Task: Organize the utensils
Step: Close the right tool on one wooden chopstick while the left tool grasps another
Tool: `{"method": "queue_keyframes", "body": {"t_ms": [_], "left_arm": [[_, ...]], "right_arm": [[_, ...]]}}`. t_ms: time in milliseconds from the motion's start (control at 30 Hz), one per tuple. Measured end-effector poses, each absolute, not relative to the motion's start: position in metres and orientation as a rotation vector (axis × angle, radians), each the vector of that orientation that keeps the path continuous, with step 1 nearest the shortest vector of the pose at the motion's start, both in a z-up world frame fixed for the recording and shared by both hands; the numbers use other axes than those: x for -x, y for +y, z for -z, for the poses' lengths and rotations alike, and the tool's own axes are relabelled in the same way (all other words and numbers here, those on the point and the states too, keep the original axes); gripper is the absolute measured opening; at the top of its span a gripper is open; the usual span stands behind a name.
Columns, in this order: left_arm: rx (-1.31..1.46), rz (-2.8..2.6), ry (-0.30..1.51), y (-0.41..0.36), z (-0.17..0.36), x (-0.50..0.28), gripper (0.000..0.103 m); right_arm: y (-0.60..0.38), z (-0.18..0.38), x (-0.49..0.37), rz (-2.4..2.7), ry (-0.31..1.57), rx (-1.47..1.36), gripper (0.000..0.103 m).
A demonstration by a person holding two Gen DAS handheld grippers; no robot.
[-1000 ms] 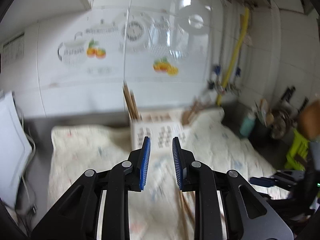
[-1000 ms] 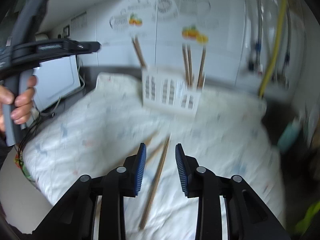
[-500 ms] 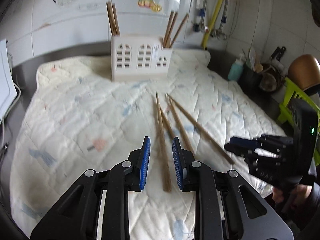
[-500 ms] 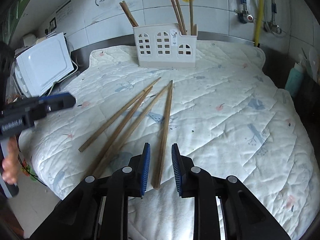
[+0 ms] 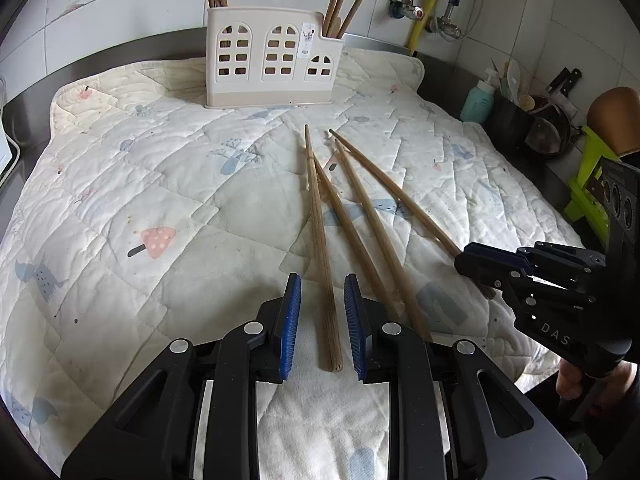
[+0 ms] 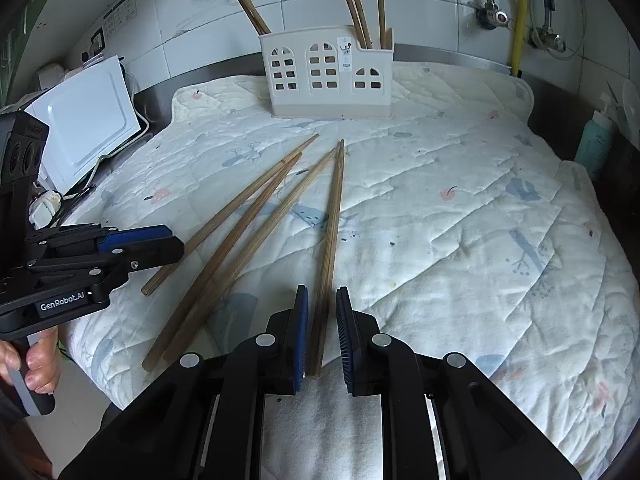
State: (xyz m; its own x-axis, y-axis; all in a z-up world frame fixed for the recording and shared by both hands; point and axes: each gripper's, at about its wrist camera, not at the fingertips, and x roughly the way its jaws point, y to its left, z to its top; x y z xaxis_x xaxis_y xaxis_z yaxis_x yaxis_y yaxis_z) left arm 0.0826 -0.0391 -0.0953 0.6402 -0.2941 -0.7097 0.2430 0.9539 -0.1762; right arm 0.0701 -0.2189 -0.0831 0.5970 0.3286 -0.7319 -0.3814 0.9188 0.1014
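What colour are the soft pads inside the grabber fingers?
Blue, ridged pads on black fingers; the left wrist view shows them best.

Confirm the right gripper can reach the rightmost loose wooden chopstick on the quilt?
Probably yes. The right gripper has its jaws open astride the near end of that rightmost wooden chopstick, nothing between; the neighbouring chopstick fans away leftward.

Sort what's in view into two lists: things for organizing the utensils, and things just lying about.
For the job:
loose chopsticks
utensil holder
left gripper
right gripper

Lying about:
quilted mat
teal bottle
white appliance
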Motion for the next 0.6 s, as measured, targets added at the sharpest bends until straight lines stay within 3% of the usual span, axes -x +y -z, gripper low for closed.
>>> {"method": "queue_keyframes", "body": {"t_ms": [333, 600], "left_arm": [[0.059, 0.314, 0.822, -0.0457, 0.104, -0.0905, 0.021], [0.03, 0.283, 0.796, -0.0463, 0.1054, -0.0892, 0.008]], "right_arm": [[-0.22, 0.087, -0.0705, -0.408, 0.824, 0.059, 0.014], [-0.2178, 0.0889, -0.0692, -0.386, 0.8, 0.064, 0.008]]}}
